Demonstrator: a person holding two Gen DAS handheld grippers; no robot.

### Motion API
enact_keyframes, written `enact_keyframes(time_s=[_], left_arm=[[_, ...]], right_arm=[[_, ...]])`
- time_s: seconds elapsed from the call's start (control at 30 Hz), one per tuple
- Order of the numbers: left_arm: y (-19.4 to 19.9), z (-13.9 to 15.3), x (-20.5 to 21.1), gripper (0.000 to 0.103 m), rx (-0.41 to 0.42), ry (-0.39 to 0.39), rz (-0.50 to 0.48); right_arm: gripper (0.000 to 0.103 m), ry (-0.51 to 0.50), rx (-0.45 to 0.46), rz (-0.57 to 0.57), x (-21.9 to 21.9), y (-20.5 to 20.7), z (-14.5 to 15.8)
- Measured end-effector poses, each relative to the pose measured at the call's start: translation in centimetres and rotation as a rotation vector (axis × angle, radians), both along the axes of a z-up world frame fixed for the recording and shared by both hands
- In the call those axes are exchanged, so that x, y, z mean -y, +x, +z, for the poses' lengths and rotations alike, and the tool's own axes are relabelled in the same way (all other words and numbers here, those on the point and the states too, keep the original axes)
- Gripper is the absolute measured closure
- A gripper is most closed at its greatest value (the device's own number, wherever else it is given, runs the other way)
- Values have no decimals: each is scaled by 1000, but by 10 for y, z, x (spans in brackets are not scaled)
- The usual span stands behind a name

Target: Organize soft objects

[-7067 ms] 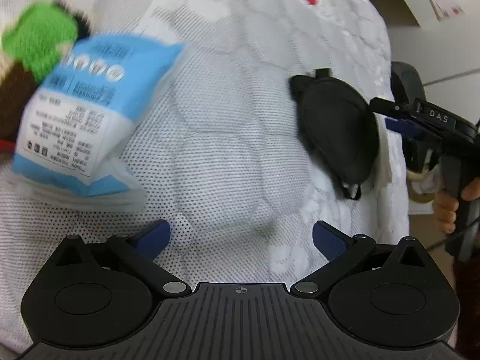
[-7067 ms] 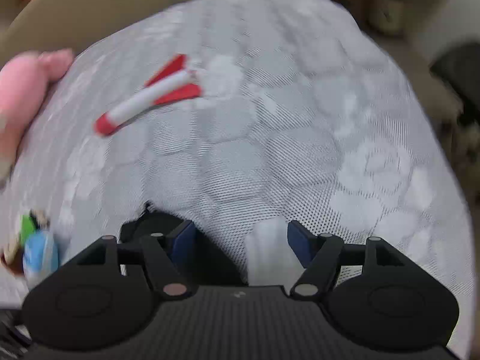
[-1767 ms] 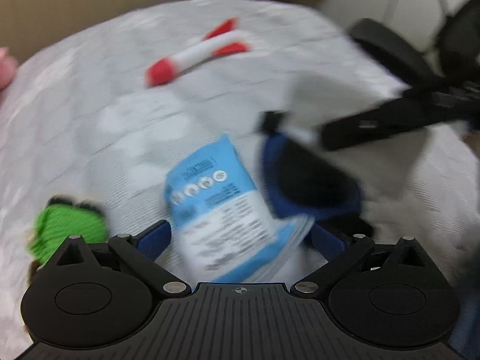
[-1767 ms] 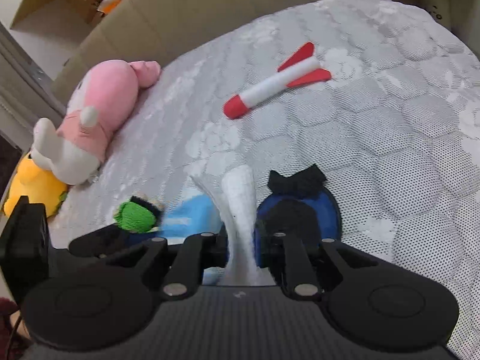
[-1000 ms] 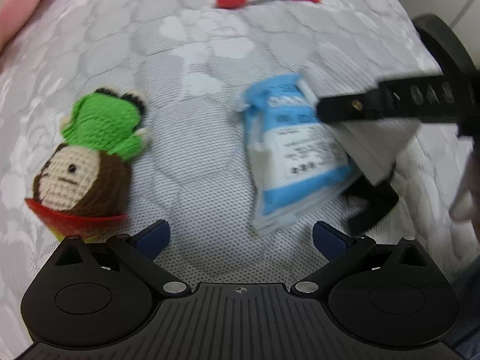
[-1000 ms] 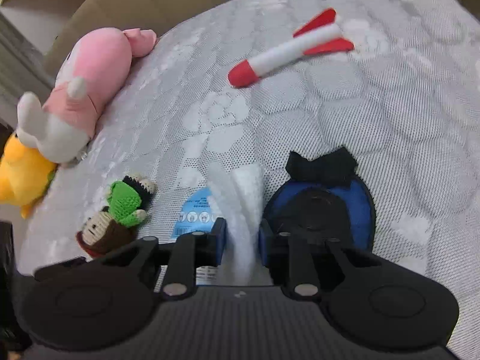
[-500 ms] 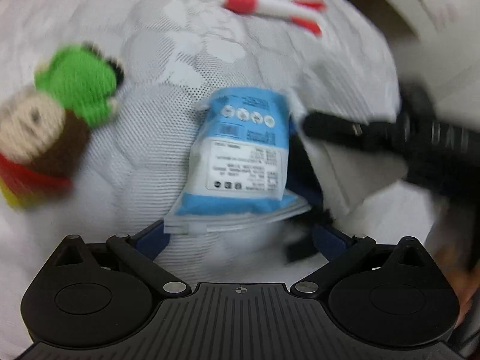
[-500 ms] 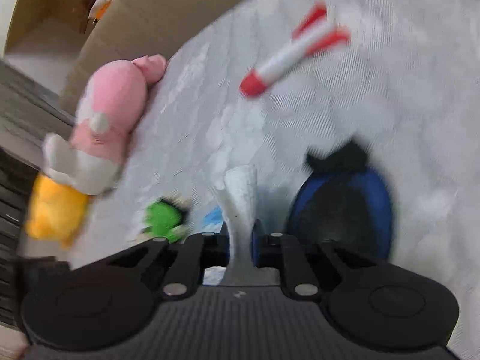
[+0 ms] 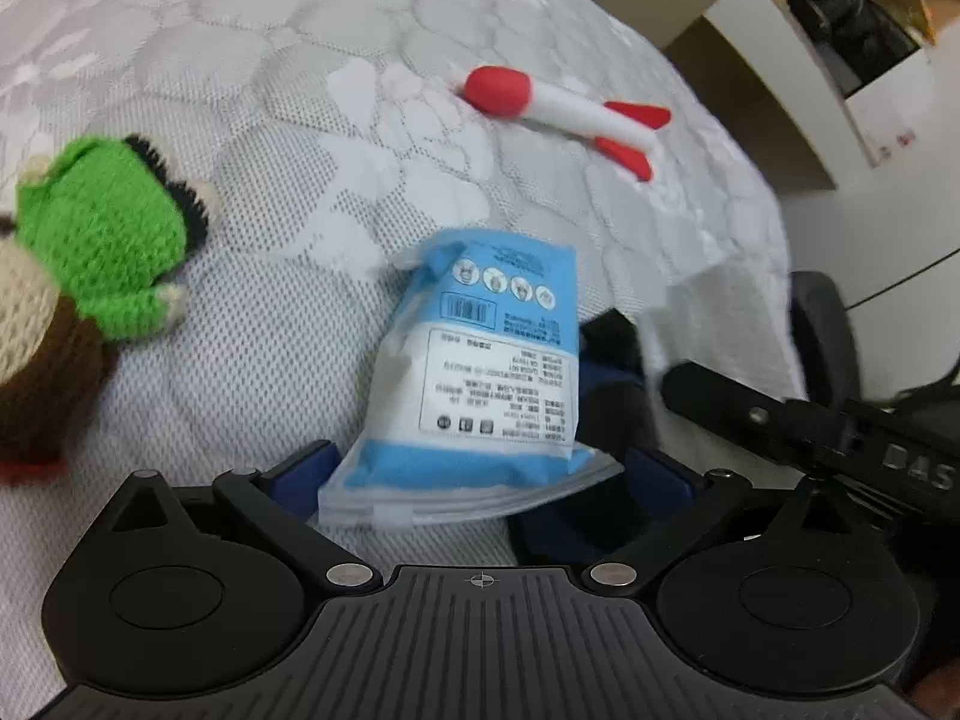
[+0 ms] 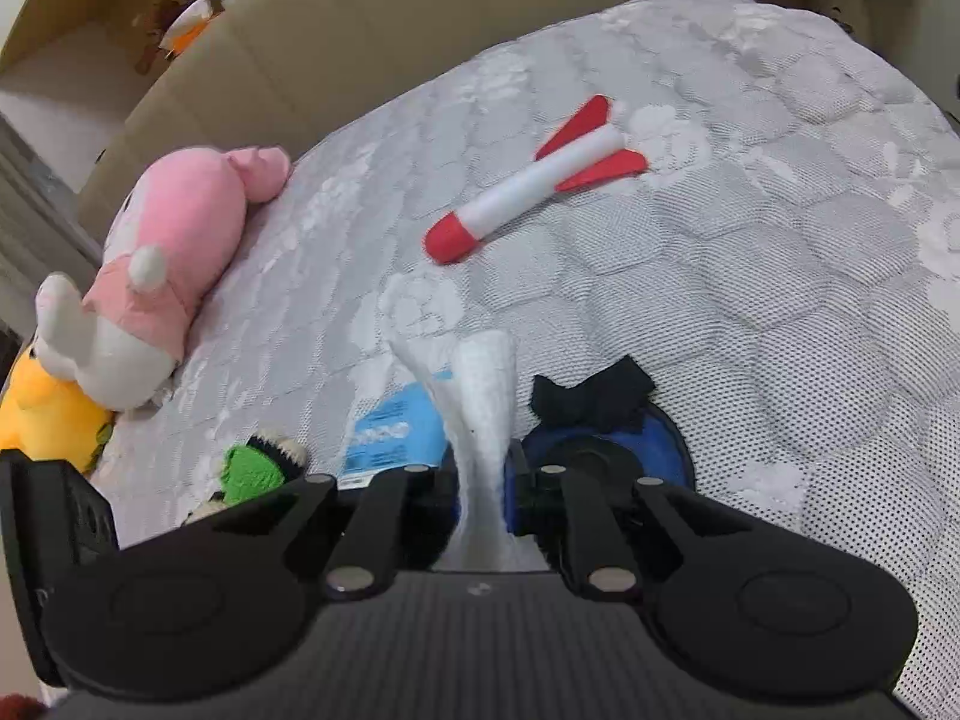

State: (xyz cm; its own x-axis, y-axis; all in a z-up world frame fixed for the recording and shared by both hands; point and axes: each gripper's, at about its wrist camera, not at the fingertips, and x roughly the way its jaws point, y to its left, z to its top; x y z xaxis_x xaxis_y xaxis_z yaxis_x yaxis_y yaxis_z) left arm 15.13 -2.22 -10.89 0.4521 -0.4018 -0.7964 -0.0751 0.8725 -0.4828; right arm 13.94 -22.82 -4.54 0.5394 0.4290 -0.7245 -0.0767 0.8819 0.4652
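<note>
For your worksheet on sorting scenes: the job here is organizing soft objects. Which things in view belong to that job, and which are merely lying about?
Belonging to the job:
white cloth, pinched in the right gripper
blue packet, between the open left gripper fingers
eye mask
crocheted doll
rocket toy
pink plush
yellow plush

Lying about:
cardboard box

Quilted mattress (image 10: pixel 780 276) bears rocket toy (image 10: pixel 528 192), plushies (image 10: pixel 156 276).

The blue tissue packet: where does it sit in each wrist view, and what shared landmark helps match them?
Left wrist: blue tissue packet lies centre frame, just ahead of the open left tool.
Right wrist: lower centre-left, partly hidden behind the white cloth.
Shared landmark: the red-and-white rocket toy.
</note>
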Motion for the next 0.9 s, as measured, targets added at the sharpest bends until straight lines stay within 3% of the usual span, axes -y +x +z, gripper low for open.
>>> enact_keyframes(time_s=[0.13, 0.17, 0.2, 0.23, 0.47, 0.57, 0.6, 0.7, 0.9], left_arm=[[2, 6, 9, 4, 71, 75, -5], [-2, 8, 13, 18, 103, 136, -46], [-8, 10, 19, 36, 139, 228, -109], [-15, 13, 25, 41, 176, 319, -171], [-58, 31, 69, 40, 428, 957, -613], [-92, 17, 83, 40, 519, 1150, -828], [-103, 10, 86, 37, 530, 1186, -875], [-110, 1, 91, 32, 531, 1222, -891], [-106, 15, 91, 26, 498, 1100, -833]], right_arm=[[89, -11, -2, -17, 5, 2, -1], [89, -14, -2, -22, 6, 2, -2], [89, -17, -2, -26, 8, 3, -2], [89, -20, -3, -31, 9, 3, -2], [89, 39, -5, 1, 8, 3, -2], [89, 92, -36, 34, 2, 4, -7], [89, 110, -46, 45, 1, 5, -8], [89, 163, -78, 77, -5, 6, -13], [91, 262, -137, 135, -14, 8, -21]])
